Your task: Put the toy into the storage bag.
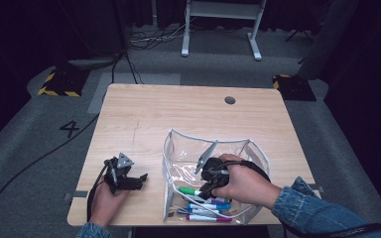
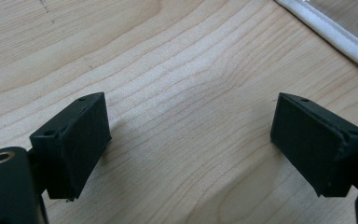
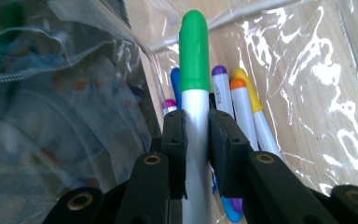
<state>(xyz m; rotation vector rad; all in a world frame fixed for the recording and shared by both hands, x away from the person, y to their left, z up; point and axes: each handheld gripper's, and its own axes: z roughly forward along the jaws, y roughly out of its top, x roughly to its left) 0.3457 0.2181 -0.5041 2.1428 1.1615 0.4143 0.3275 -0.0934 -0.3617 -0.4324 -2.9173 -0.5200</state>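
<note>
1. High view: the left gripper rests on the wooden table near its front left corner, held in the person's left hand, well apart from the clear plastic pouch.
2. Left gripper view: the two black jaws stand wide apart over bare wood, with nothing between them; the pouch's white edge crosses the upper right corner.
3. High view: the right gripper reaches into the open pouch, where several markers lie near its front end.
4. Right gripper view: the jaws are clamped on the white barrel of a green-capped marker, which points away from the camera above purple-, orange- and yellow-capped markers lying inside the pouch.
</note>
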